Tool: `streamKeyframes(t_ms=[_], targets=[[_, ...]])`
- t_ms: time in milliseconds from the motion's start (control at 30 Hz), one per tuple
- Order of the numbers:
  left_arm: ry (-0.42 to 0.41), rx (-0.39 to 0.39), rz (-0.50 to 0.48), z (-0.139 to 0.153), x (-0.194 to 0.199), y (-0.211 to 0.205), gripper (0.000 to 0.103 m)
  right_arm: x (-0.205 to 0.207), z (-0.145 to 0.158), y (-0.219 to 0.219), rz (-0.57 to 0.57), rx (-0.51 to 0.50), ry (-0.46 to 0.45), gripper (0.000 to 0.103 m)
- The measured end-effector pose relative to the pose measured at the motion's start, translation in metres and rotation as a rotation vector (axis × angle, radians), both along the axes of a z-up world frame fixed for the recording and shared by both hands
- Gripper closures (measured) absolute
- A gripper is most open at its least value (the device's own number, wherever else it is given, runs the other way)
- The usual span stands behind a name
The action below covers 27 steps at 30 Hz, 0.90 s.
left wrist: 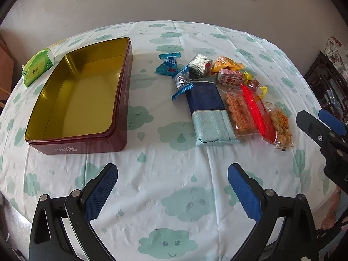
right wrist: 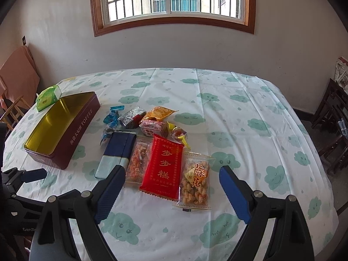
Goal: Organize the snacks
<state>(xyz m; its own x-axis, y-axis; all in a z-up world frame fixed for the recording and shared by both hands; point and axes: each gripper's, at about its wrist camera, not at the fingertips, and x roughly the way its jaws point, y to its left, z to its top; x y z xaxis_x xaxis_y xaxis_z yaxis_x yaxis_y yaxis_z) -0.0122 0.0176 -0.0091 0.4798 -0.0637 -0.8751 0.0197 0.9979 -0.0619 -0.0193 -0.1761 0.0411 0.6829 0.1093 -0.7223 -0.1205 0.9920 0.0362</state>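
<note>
Now, from your left wrist, your left gripper (left wrist: 173,190) hovers with jaws spread wide and empty over the tablecloth (left wrist: 165,174); the maroon tin (left wrist: 121,113) lies open at left, snacks (left wrist: 228,95) heaped right. From your right wrist, your right gripper (right wrist: 171,192) gapes wide, empty, just before the red packet (right wrist: 162,167).

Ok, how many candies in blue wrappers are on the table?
2. One blue candy lies between the tin and the snack pile; the second sits nearer, at the navy pack's far left corner. More could hide beneath the pile.
</note>
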Motion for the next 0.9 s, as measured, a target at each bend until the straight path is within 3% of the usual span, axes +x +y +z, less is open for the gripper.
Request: streamKeyframes(t_ms=[900], targets=[[-0.019, 0.093, 0.030, -0.0004, -0.0016, -0.0007, 0.003, -0.0002, -0.0035, -0.0020, -0.025, -0.001, 0.020, 0.013]])
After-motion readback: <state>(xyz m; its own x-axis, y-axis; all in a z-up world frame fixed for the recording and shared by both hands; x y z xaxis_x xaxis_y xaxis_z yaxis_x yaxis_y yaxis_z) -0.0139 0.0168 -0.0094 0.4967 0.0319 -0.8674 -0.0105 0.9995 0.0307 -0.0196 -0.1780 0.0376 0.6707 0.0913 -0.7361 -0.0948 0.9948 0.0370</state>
